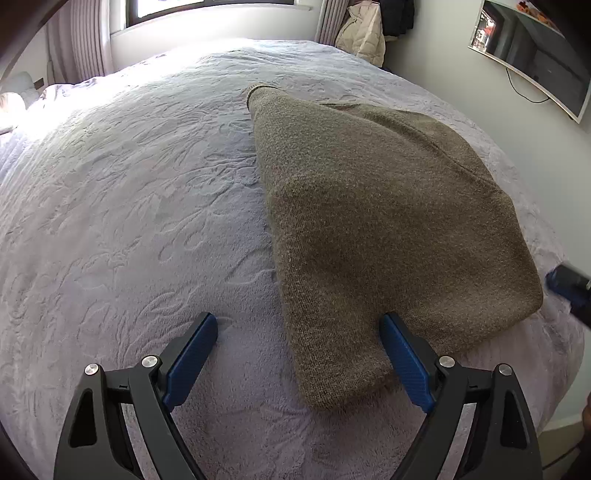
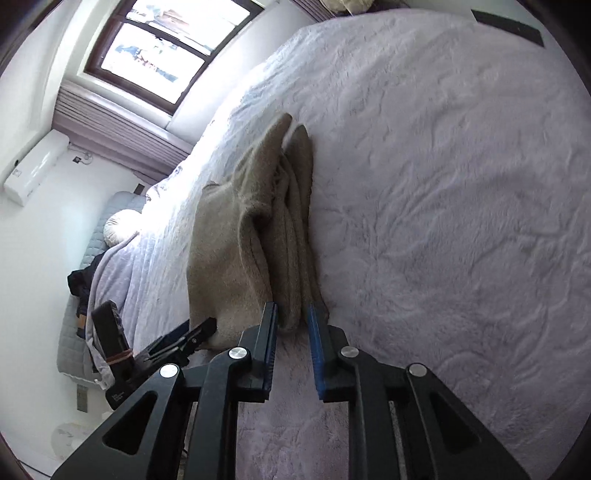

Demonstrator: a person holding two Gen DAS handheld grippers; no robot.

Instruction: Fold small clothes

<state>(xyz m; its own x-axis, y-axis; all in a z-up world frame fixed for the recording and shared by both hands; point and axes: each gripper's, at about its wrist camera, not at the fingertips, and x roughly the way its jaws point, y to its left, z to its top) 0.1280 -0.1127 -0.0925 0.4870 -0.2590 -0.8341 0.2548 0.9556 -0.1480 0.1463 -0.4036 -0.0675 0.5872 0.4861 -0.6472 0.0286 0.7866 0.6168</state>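
While the sweater lies folded on the bedspread, filling the right half of the left view, its long axis runs from the near fingers up toward the window. Its near corner sits between the wide-open fingers of the left gripper, which grip nothing. Low in the right view, the right gripper stands narrowly parted around the stacked edge, not clamped. Both are at the near end, the left looking better placed to pinch.
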